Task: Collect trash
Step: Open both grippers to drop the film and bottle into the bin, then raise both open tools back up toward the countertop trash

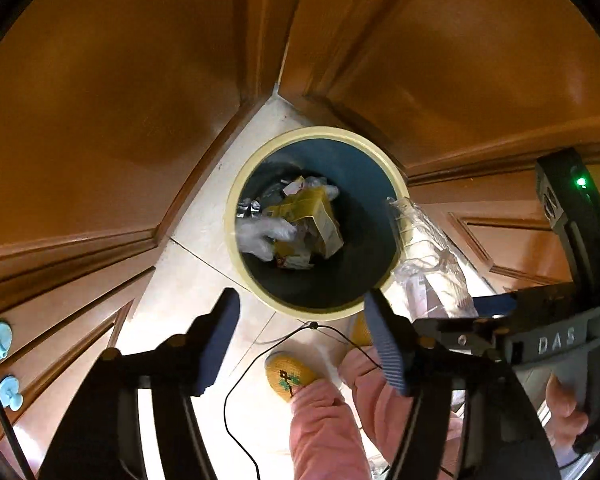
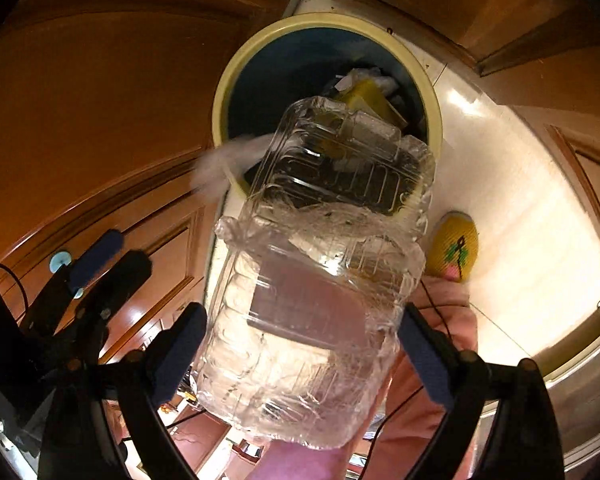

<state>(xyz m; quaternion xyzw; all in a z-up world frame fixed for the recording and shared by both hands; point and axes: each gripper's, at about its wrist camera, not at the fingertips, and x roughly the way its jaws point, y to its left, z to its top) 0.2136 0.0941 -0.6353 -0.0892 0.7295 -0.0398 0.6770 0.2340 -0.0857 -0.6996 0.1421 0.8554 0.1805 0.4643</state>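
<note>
Left tongs (image 1: pixel 300 344) stand apart and empty above the trash bin (image 1: pixel 236 216); right tongs (image 2: pixel 300 344) are clamped on a clear plastic clamshell container (image 2: pixel 316 280). Disposal step is in hand. Next, I judge, the right tongs must carry the container over the rim and release.

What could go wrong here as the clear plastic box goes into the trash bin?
The clear plastic container, held by the right gripper, hangs partly outside the bin rim, so it may catch there or drop onto the floor. The trash pile inside might keep it from settling.
</note>
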